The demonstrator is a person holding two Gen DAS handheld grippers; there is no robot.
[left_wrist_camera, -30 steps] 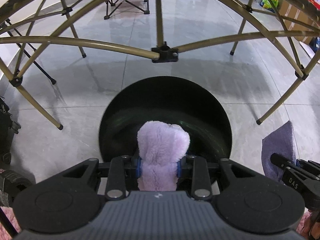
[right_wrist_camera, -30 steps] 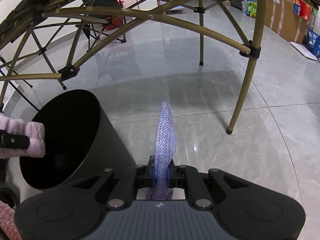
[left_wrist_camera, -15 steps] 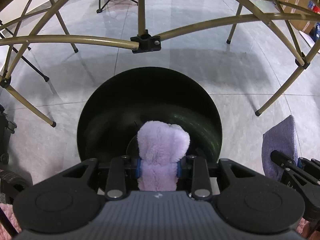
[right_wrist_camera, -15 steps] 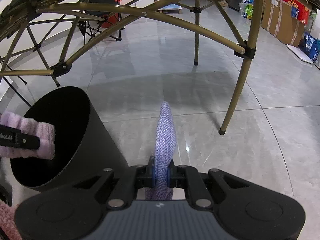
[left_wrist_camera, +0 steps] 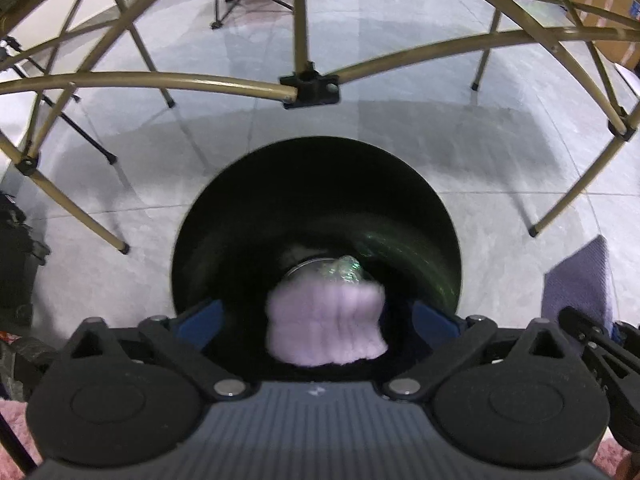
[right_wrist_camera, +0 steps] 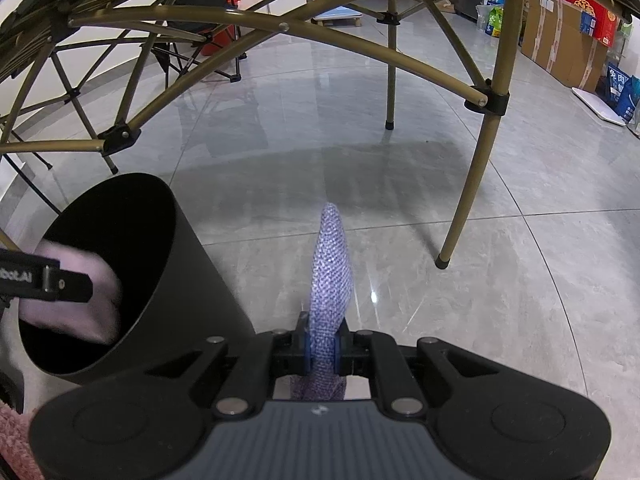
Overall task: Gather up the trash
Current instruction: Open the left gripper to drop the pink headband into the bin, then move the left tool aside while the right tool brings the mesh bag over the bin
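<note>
A black round bin [left_wrist_camera: 312, 184] stands on the floor right below my left gripper [left_wrist_camera: 318, 316]. Its jaws are opening and now stand wide, the blue pads clear of the fluffy lilac cloth [left_wrist_camera: 324, 328]. That cloth is blurred between them, over the bin's mouth. Deep inside the bin lies a crumpled shiny wrapper [left_wrist_camera: 346, 270]. My right gripper [right_wrist_camera: 322, 350] is shut on a blue-purple knitted cloth [right_wrist_camera: 332, 264] that sticks up from its pads, to the right of the bin [right_wrist_camera: 192, 280]. The lilac cloth [right_wrist_camera: 80, 304] shows there too, at the bin's opening.
Gold metal table legs and struts [left_wrist_camera: 140, 80] arch over the bin; one leg [right_wrist_camera: 476, 168] stands to the right. Cardboard boxes [right_wrist_camera: 560, 40] line the far right wall. A folding chair [right_wrist_camera: 200, 40] is at the back, pink fluffy fabric [right_wrist_camera: 16, 432] at lower left.
My left gripper's jaws have sprung wide and let go of the lilac cloth, which is dropping over the bin. The right gripper still holds the knitted cloth in the same place.
</note>
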